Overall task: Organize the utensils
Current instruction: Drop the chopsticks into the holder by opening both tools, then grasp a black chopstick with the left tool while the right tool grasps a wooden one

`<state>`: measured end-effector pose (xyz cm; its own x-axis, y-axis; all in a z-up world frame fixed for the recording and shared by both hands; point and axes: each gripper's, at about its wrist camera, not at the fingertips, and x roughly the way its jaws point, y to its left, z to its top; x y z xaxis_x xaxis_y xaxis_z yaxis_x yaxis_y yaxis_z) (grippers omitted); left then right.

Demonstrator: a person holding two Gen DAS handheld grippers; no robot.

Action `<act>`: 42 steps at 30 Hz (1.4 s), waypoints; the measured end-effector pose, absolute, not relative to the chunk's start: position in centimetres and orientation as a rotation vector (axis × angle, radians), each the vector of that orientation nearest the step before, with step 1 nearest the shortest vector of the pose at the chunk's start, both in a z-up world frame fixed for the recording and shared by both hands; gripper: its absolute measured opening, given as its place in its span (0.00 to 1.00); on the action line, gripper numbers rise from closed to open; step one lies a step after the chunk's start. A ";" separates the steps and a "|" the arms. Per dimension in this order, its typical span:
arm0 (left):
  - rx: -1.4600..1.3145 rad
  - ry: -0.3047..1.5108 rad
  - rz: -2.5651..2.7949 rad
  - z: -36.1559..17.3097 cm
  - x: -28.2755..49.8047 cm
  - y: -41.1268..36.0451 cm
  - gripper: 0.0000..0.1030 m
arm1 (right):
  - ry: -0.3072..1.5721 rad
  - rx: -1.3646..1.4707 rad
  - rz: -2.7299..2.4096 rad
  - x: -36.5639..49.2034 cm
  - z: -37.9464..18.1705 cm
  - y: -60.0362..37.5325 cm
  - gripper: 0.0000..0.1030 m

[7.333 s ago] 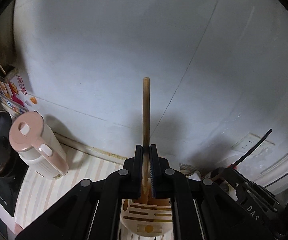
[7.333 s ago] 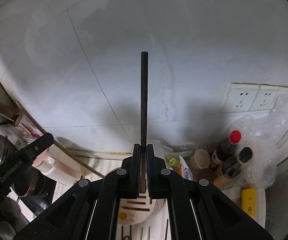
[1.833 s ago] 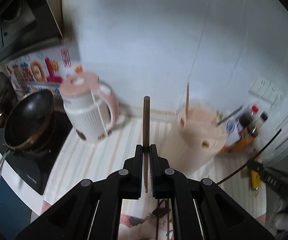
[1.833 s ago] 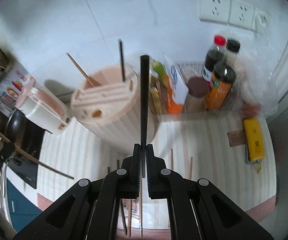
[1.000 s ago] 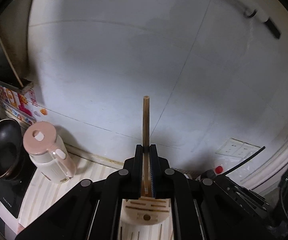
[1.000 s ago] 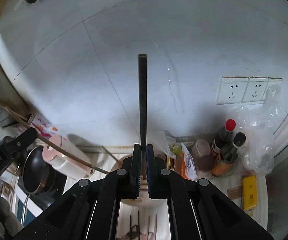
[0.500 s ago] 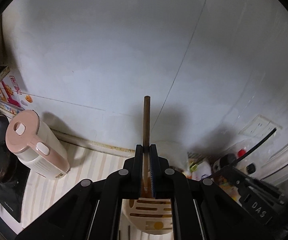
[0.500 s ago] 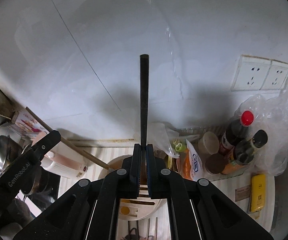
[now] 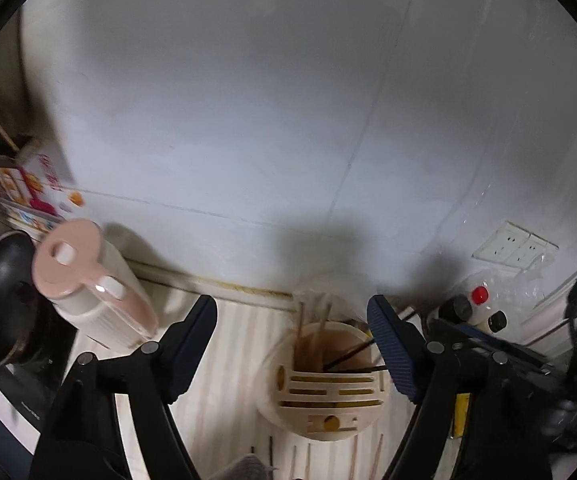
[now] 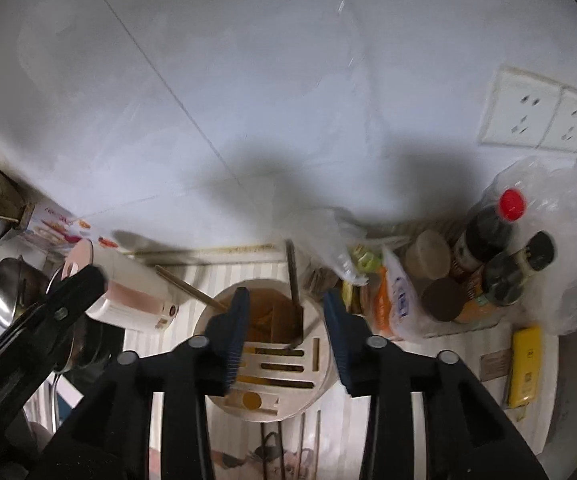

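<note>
Both my left gripper (image 9: 292,328) and right gripper (image 10: 283,312) have just been opening (nothing pinched now) above the holder (image 10: 320,368), where chopsticks (image 10: 293,276) stand loose.

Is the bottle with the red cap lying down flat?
No. The red-capped bottle stands upright next to a black-capped bottle by the wall.

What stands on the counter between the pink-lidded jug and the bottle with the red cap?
In the right wrist view, the round utensil holder with chopsticks stands between the jug and the bottle.
</note>
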<state>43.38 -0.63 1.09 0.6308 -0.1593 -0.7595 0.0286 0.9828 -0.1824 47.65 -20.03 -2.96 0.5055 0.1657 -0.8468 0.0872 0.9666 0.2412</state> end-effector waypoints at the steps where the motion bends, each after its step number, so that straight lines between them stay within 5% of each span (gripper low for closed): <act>1: -0.152 0.881 -0.095 1.1 43.1 -0.3 0.77 | 1.030 0.260 0.039 47.2 -2.5 -20.2 0.41; 5: -0.122 0.842 -0.037 0.5 40.6 1.1 1.00 | 0.964 0.231 -0.032 44.3 -1.2 -21.2 0.52; 13: -0.057 0.911 0.044 -5.0 36.7 2.0 1.00 | 0.904 0.262 -0.104 37.7 -3.1 -22.7 0.83; 21: 0.029 1.057 0.071 -12.6 33.5 0.6 1.00 | 1.005 0.276 -0.148 34.5 -10.5 -23.6 0.85; 23: 0.049 1.099 0.075 -14.7 32.8 0.1 1.00 | 1.060 0.276 -0.140 34.0 -13.3 -23.6 0.79; 26: 0.062 1.147 0.084 -17.5 32.0 -0.4 1.00 | 1.137 0.279 -0.128 33.5 -17.3 -23.7 0.41; 29: 0.097 1.218 0.092 -20.9 31.2 -1.1 0.98 | 1.212 0.276 -0.121 32.9 -21.4 -23.7 0.25; 36: 0.078 1.438 0.032 -28.5 29.9 -1.8 0.54 | 1.382 0.277 -0.103 31.9 -28.6 -23.6 0.23; 42: 0.139 1.470 0.023 -30.9 29.5 -2.7 0.46 | 1.455 0.247 -0.108 31.9 -32.3 -22.9 0.24</act>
